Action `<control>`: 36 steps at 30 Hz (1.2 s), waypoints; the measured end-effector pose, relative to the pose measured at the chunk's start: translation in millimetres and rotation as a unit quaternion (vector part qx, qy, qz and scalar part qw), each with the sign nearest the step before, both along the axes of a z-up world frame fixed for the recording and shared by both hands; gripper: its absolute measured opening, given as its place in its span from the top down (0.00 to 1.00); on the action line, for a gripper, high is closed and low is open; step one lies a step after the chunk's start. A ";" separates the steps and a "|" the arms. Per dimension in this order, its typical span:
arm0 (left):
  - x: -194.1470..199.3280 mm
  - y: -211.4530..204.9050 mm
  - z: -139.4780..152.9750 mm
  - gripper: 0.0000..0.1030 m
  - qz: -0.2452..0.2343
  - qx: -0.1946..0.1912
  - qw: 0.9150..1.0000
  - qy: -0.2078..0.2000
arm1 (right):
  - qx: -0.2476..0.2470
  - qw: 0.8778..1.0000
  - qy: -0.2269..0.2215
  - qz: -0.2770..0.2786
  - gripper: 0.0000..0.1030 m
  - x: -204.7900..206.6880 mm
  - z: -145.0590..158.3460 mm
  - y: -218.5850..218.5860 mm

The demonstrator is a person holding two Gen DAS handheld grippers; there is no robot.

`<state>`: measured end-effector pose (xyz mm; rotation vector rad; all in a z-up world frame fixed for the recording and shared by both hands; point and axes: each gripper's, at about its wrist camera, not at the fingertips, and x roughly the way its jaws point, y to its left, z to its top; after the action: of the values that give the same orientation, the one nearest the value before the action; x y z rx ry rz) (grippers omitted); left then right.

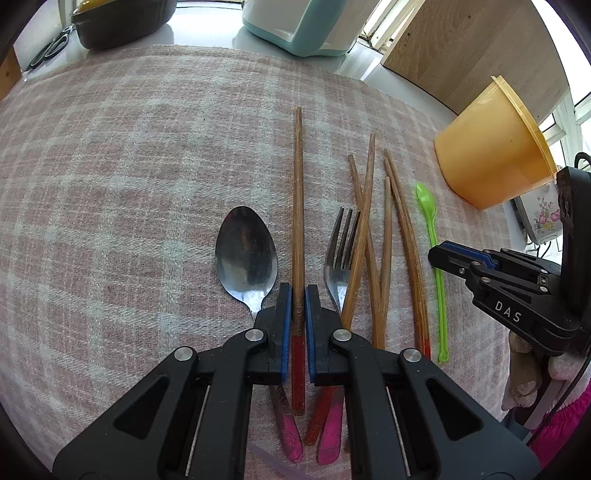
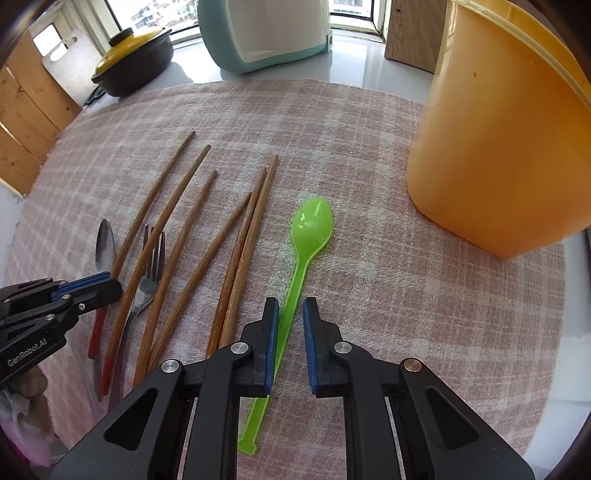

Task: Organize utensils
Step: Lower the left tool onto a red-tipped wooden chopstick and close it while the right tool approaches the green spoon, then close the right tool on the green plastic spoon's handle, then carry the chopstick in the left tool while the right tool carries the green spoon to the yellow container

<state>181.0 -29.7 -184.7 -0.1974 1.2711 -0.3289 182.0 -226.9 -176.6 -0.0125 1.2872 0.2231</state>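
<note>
Left wrist view.
- Cloth (image 1: 129, 166): pink-and-white plaid weave, covers most of the frame; the left half lies bare, its far edge curves across the top against a glossy white counter (image 1: 207, 26).
- Left gripper (image 1: 298, 306): black arms, blue pads, jaws nearly closed around a chopstick (image 1: 298, 206), pads at or just off its sides; whether they pinch it I cannot tell. The stick is straight brown wood with a red butt, running up the middle of the frame.
- Spoon (image 1: 245, 254): steel bowl, pink handle, just left of the gripper.
- Fork (image 1: 341, 251): steel tines, pink handle, just right of it, crossed by one of the loose chopsticks (image 1: 384, 243), a fanned wooden bundle.
- Green spoon (image 1: 432, 236): thin translucent plastic, right of the bundle.
- Tub (image 1: 491, 147): orange plastic, round, at the right edge.
- Right gripper (image 1: 443, 254): enters at right, its tip over the green handle.

Right wrist view.
- Right gripper (image 2: 290, 332): jaws partly open; the green spoon (image 2: 299, 266) runs between them, its handle against the left pad, clear of the right.
- Cloth (image 2: 388, 314): bare to the right, under the tub (image 2: 498, 147) at upper right.
- Chopsticks (image 2: 207, 251) fan out at centre left, with the fork (image 2: 151, 269) and spoon (image 2: 105, 243) beyond.
- Left gripper (image 2: 107, 286): at the left edge.
- Pot (image 2: 133, 62), yellow lid, upper left; teal appliance (image 2: 266, 33), top centre.
</note>
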 end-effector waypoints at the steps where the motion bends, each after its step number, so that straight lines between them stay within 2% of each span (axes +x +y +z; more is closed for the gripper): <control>1: 1.3 -2.4 -0.5 0.95 -0.001 0.000 1.000 0.000 | -0.003 1.000 0.001 0.000 0.89 1.5 -0.3 -0.7; 8: 6.4 -18.2 -2.3 0.95 -0.017 0.010 1.000 -0.008 | -0.028 1.000 -0.001 0.013 0.89 8.8 -1.7 6.7; 10: 5.2 -17.4 -2.3 0.95 -0.014 0.007 1.000 -0.009 | -0.031 0.999 -0.003 0.018 0.94 8.6 -1.9 8.9; 20: -11.8 10.8 8.0 0.95 0.017 -0.039 0.999 -0.011 | 0.027 0.999 -0.017 0.003 0.95 -3.5 13.5 -3.5; 29: -29.2 25.7 42.9 0.95 0.033 -0.065 0.996 -0.043 | 0.073 0.996 -0.048 -0.014 0.95 -18.3 44.0 -19.6; 36: -36.6 11.1 83.2 0.95 0.025 -0.084 0.993 -0.084 | 0.094 0.991 -0.092 -0.017 0.95 -25.6 82.4 -32.2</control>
<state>144.4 -18.5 -101.5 -0.3371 1.0716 -0.4020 156.4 -259.2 -94.2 0.1464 1.0775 0.3073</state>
